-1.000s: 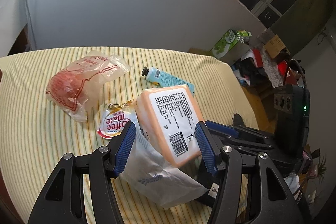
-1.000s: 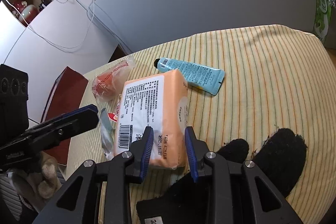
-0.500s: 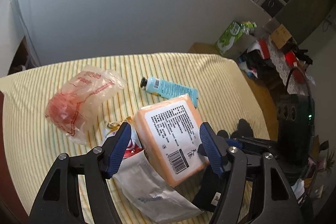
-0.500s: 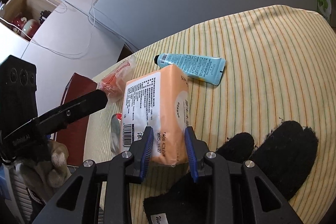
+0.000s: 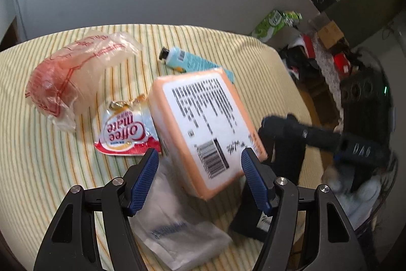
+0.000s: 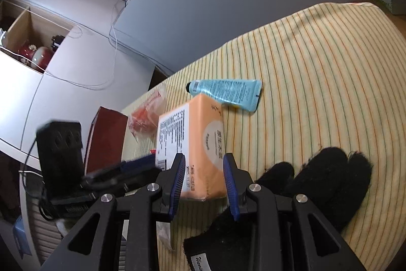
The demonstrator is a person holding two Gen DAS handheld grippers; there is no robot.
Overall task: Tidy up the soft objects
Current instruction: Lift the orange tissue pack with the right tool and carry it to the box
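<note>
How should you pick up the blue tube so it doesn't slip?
Pinch the blue tube across its middle, coming from above. It lies flat on the striped cloth, with its black cap round and its tail flat and thin, so the plump middle probably gives the gripper the best hold.

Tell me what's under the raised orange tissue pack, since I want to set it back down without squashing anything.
The orange tissue pack, clamped in the right gripper, overlaps the Coffee-mate sachet, the white plastic pouch and the blue tube's tail. What lies directly beneath its middle is hidden.
</note>
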